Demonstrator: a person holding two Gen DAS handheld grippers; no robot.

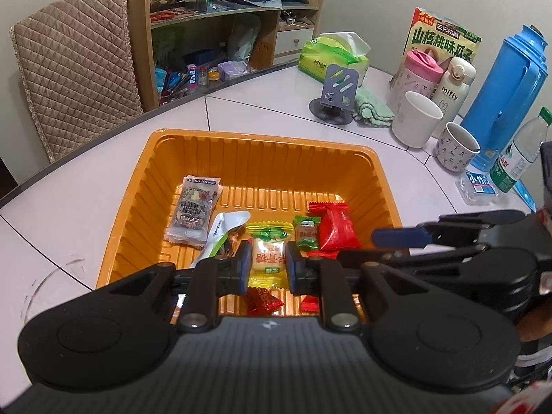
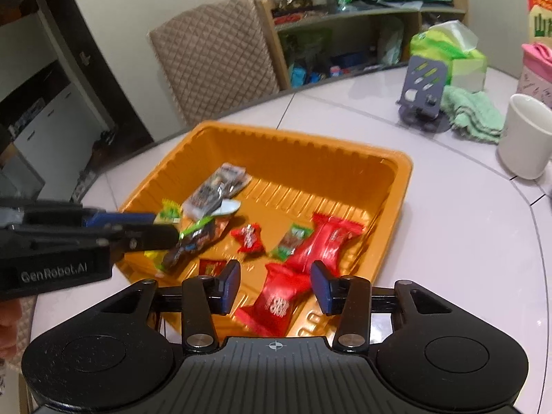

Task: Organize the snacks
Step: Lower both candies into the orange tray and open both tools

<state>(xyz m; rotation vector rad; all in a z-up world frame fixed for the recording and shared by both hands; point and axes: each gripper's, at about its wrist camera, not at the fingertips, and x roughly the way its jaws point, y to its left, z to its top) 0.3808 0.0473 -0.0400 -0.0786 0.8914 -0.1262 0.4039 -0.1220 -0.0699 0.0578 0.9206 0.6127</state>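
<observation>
An orange tray (image 1: 193,145) (image 2: 396,172) on the white table holds several snack packets. My left gripper (image 1: 267,264) is shut on a yellow-and-green packet (image 1: 269,252) and holds it over the tray's near part; it enters the right wrist view (image 2: 155,224) from the left with the packet's edge (image 2: 169,211) showing. My right gripper (image 2: 274,284) is open and empty above a red packet (image 2: 276,305) in the tray; it enters the left wrist view (image 1: 400,236) from the right. A clear nut-bar packet (image 1: 193,208), a red packet (image 1: 333,227) and a small green candy (image 1: 305,231) lie in the tray.
At the table's far right stand a phone stand (image 1: 336,93), green cloth (image 1: 374,108), tissue pack (image 1: 333,55), white mug (image 1: 417,119), patterned cup (image 1: 455,151), pink and white flasks, blue thermos (image 1: 507,96) and water bottle (image 1: 521,153). A padded chair (image 1: 76,79) and shelf stand behind.
</observation>
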